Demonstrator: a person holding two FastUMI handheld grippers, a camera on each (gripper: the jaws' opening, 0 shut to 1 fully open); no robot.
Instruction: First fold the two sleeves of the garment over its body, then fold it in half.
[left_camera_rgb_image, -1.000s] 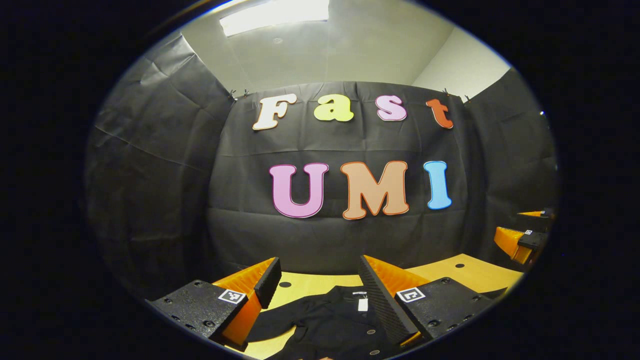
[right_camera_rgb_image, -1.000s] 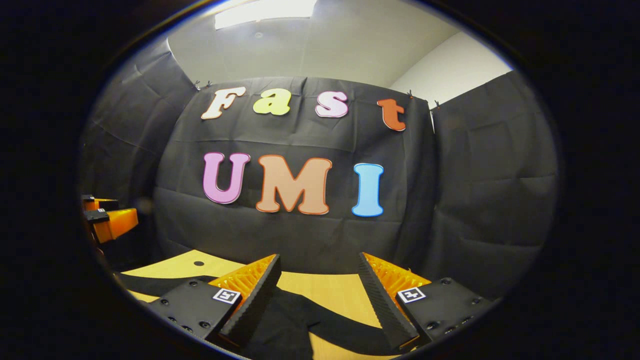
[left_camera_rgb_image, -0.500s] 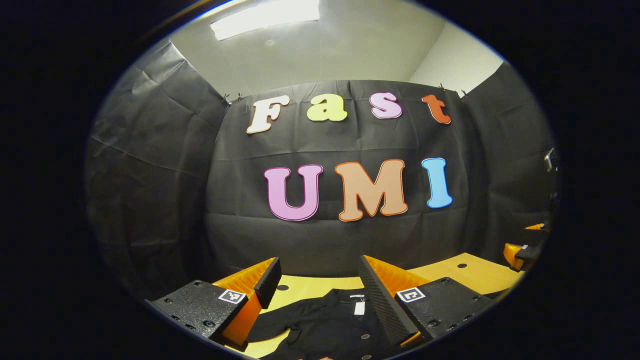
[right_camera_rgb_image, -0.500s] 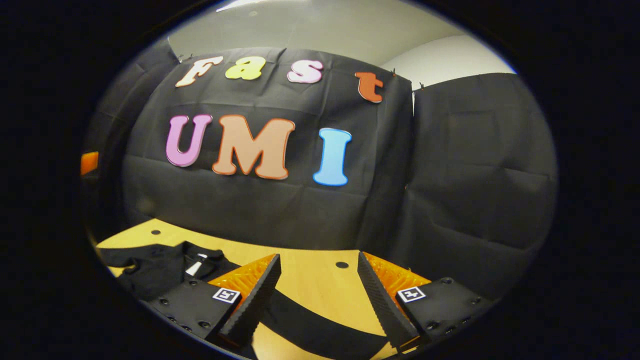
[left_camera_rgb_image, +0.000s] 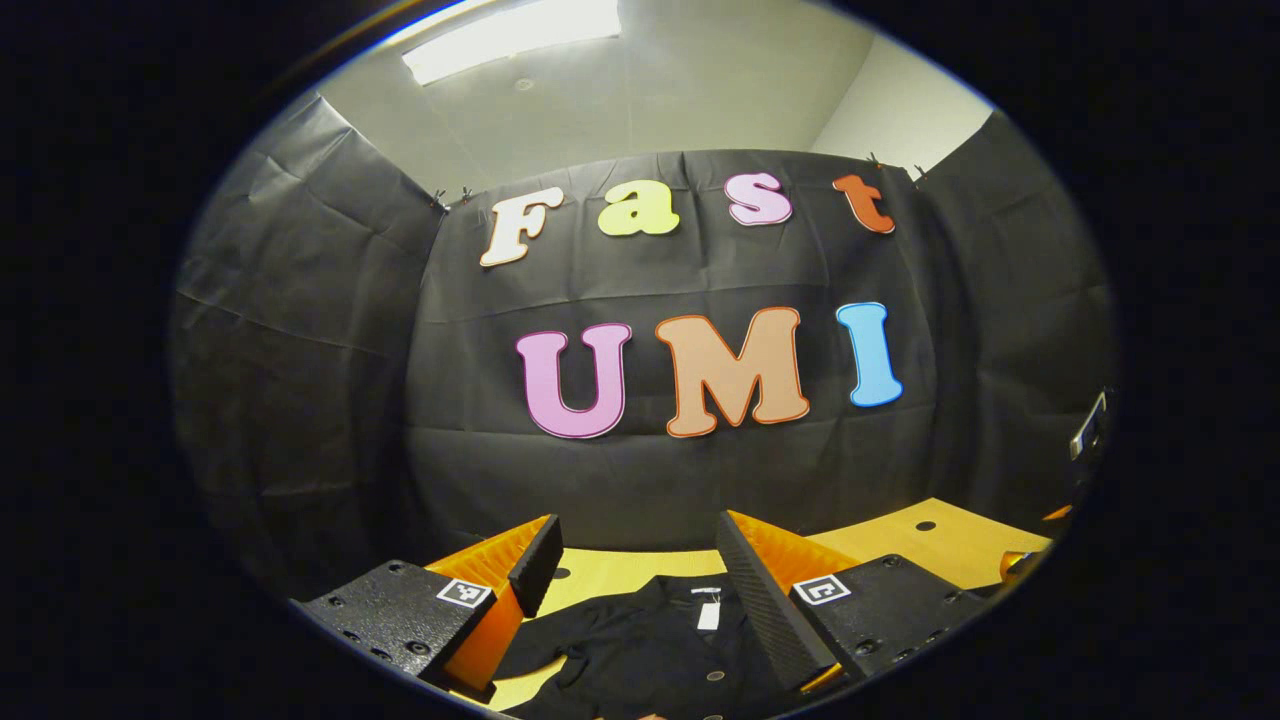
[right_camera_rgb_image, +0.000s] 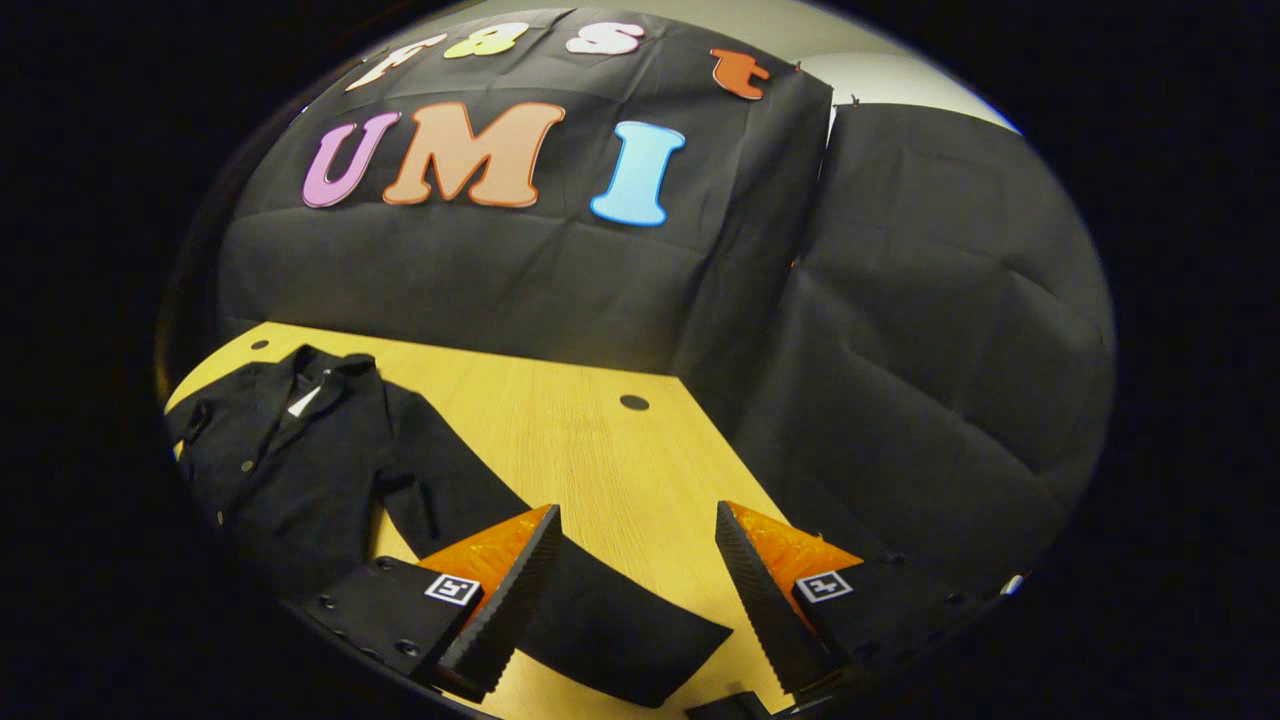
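Observation:
A black button-front garment (right_camera_rgb_image: 285, 450) lies flat on the wooden table (right_camera_rgb_image: 590, 450), collar toward the back wall. One long sleeve (right_camera_rgb_image: 600, 625) stretches out from the body and ends under my right gripper (right_camera_rgb_image: 635, 575), which is open above the cuff end with nothing between its fingers. In the left gripper view the same garment (left_camera_rgb_image: 650, 650) shows its collar with a white tag and a row of buttons. My left gripper (left_camera_rgb_image: 635, 590) hangs open over that collar area, holding nothing.
The black cloth wall rises close behind the table and wraps round on the right. Small round holes (right_camera_rgb_image: 634, 402) dot the tabletop. Bare wood lies between the sleeve and the wall in the right gripper view.
My right gripper has tilted down and swung right, so the table, the garment's body and its outstretched sleeve have come into view. The left gripper has barely shifted.

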